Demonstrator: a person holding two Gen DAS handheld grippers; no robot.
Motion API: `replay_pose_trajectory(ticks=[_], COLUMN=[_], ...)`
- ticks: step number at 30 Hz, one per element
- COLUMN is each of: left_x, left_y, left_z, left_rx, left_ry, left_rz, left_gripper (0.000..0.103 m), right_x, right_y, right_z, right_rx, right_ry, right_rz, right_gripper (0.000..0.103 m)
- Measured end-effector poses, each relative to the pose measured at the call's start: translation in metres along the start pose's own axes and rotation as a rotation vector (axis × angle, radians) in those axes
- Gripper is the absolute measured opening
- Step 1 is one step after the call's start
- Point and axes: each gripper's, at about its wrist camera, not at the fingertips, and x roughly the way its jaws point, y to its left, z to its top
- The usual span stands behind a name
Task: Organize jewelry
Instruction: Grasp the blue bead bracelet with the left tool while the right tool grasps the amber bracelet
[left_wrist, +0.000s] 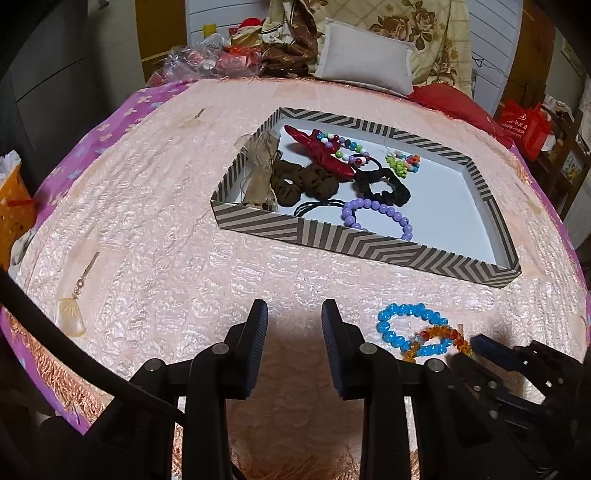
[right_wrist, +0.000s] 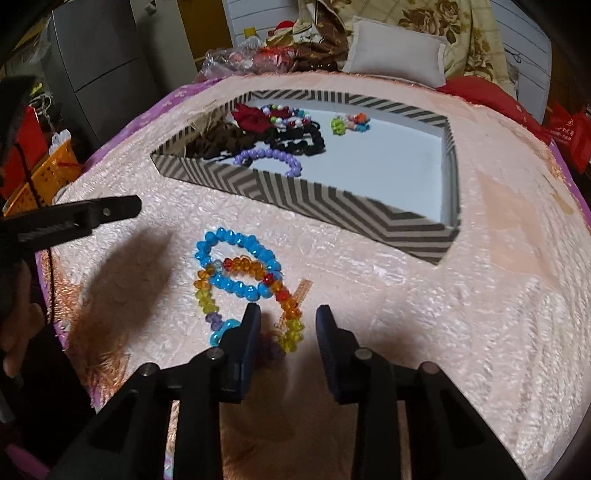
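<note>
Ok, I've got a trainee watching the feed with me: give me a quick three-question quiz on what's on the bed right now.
1. True or false: the blue bead bracelet already lies inside the striped box.
2. Which bracelet lies nearest the box's front wall, inside it? A) purple bead bracelet B) red one C) white one
3. Fill in: the multicoloured bead bracelet lies partly between the fingers of the ____ gripper.

Key
1. False: it lies on the pink bedspread in front of the box, overlapping the multicoloured one.
2. A
3. right; its pads do not press on the beads yet.
</note>
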Motion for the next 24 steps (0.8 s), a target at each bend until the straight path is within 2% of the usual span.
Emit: replay_pose_trajectory(ticks=[2, 3, 4, 6, 9, 14, 16, 22, 24], left_x=[0.002, 0.003, 0.005, 0.010, 0.018, 0.031, 0.037, 0.046, 0.046], left_y=[-0.001, -0.001, -0.003, -0.008, -0.018, -0.032, -0.038, -0.050, -0.055], left_z=[0.001, 0.002, 0.002, 0.001, -0.002, -0.006, -0.006, -0.004, -0.004], left_rx=[-0.012, -0.016, -0.016, -0.007, 0.014, 0.040, 0.043, 0.058, 0.076], left_ry=[0.006, 0.011, 0.023, 0.039, 0.069, 0.104, 0.121, 0.139, 0.129], left_rz=[-0.021, -0.031, -0.043, -0.058, -0.090, -0.114, -0.124, -0.126, -0.106], left_gripper=[0.020, 0.020, 0.020, 0.020, 0.020, 0.022, 0.022, 0.026, 0.026], right_x=[0.003, 0.003, 0.000, -0.006, -0.016, -0.027, -0.028, -0.025, -0.022], right_y=[0.004, 0.005, 0.005, 0.002, -0.008, -0.046, -0.053, -0.050, -0.048], right_z=[0.001, 0.001, 0.001, -0.003, -0.012, -0.019, -0.020, -0.019, -0.018], right_rx=[-0.041, -0.055, -0.061, -0.071, -0.082, 0.019, 0.037, 0.025, 0.027], right_ry=[-0.008, -0.002, 0.001, 0.017, 0.025, 0.051, 0.044, 0.012, 0.001], right_rz=[-0.029, -0.047, -0.048, -0.043, -0.101, -0.129, -0.105, -0.105, -0.103], right_gripper=[0.028, 0.012, 0.009, 0.009, 0.009, 0.009, 0.010, 0.015, 0.015])
